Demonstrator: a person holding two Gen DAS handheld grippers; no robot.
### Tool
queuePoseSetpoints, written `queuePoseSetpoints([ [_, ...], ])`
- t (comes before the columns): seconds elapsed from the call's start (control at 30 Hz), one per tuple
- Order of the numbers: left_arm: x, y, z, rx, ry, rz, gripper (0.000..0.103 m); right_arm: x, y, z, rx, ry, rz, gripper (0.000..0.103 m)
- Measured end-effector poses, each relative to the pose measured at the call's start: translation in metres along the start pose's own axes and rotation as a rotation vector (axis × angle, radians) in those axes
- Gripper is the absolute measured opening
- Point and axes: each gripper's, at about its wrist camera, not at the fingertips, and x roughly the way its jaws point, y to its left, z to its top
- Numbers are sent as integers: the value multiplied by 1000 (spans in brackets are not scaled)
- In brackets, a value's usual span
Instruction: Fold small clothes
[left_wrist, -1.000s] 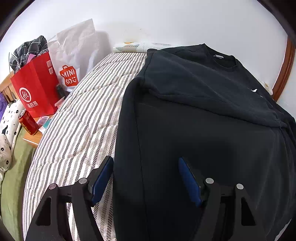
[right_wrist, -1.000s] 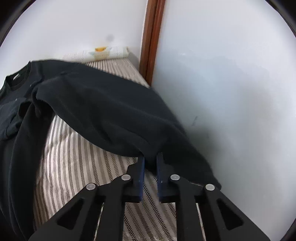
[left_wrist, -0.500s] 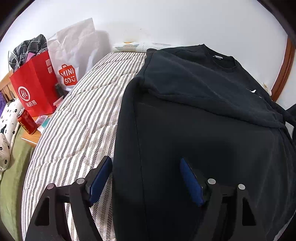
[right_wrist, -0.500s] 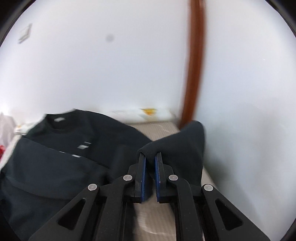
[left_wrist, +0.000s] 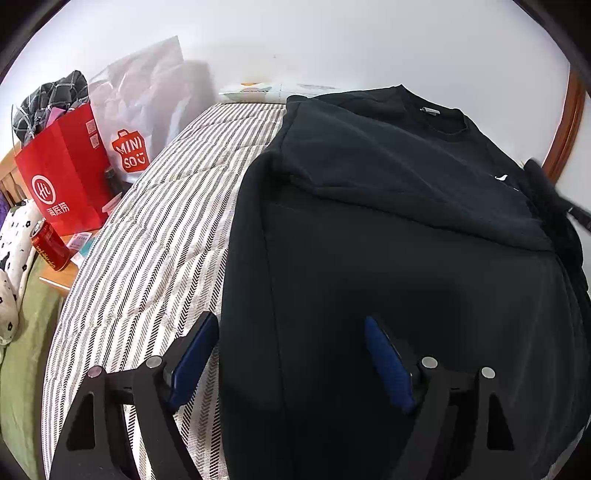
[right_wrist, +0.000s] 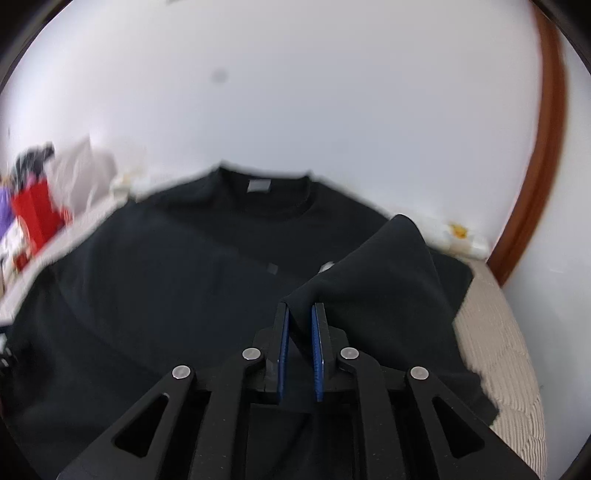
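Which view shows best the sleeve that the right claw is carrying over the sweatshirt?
The right wrist view: the sleeve rises in a peak from between the right claw pads, clamped there, though motion-blurred. The left wrist view catches it only as a dark smear at the sweatshirt's right edge.

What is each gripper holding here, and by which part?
Right gripper pinches the black sweatshirt by its sleeve end. Left gripper holds nothing, its jaws open.
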Motion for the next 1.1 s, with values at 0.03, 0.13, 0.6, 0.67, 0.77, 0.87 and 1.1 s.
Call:
queuePoseSetpoints([
  [0.03, 0, 0, 0, 1, 0, 1, 80, 6, 0, -4, 10, 26, 6, 13],
  [0.13, 0, -1, 0, 1, 1, 1, 80, 20, -6, -14, 69, 110, 43, 21],
  [0.6, 1, -1, -1, 7, 4, -2, 85, -42, -110, -63, 277, 96, -88, 62],
  [0.67, 1, -1, -1, 12, 6, -4, 86, -37, -134, -75, 351, 146, -105, 62],
  [0.77, 1, -1, -1, 16, 7, -5, 87, -28, -154, -89, 416, 187, -118, 62],
  [0.87, 1, -1, -1, 16, 8, -7, 87, -16, -163, -97, 429, 212, -136, 63],
  [1.1, 1, -2, 0, 18, 9, -5, 88, 10, -174, -95, 471, 235, -100, 66],
])
